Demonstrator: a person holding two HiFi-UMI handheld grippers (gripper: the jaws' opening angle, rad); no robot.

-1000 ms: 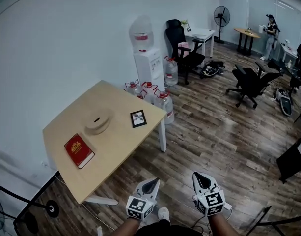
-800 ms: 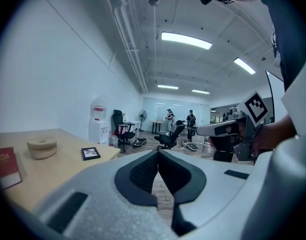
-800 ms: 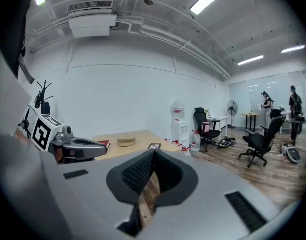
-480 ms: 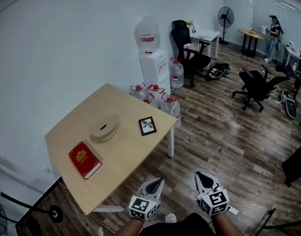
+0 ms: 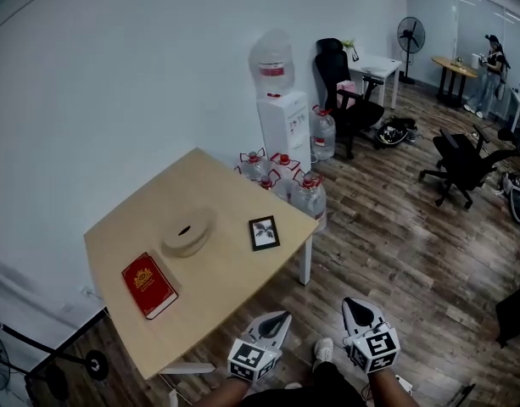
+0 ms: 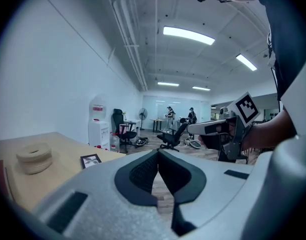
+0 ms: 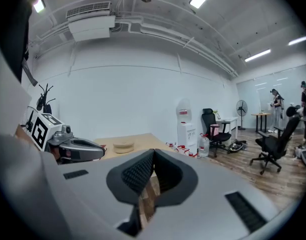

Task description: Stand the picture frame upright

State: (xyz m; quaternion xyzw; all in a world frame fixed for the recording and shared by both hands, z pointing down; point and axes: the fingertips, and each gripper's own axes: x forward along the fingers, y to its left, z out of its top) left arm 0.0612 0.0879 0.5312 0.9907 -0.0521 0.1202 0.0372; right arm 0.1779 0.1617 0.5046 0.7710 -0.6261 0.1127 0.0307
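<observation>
Two grippers, both clenched shut with nothing between the jaws. The left gripper (image 5: 275,320) shows its pads pressed together tip to tip in its own view (image 6: 158,156). The right gripper (image 5: 358,309) looks the same in its own view (image 7: 153,156).

Both are held low by the person's body, over the wood floor (image 5: 395,253) and off the table's near edge. They sit side by side, well apart from everything on the table. A pale shoe (image 5: 323,350) shows between them.

The picture frame (image 5: 264,232) lies flat on the table (image 5: 226,265), face up, near the right corner and just inside the edge that runs back from it. It has a dark border and a pale print inside. It touches nothing else. The left gripper view also catches it (image 6: 91,160), flat on the tabletop.

Other items on the table:
- A round pale disc (image 5: 188,230) with a hole in its middle sits about mid-surface, to the left of the frame and clear of it.
- A red book (image 5: 149,284) lies flat toward the near-left side, apart from the disc.

Off the table's far edge, a water dispenser (image 5: 281,100) stands against the wall. Several water bottles (image 5: 285,172) sit on the floor next to it. Beyond that are a black office chair (image 5: 349,91) and a standing fan (image 5: 410,34). A person (image 5: 494,58) stands at the far end of the room.
</observation>
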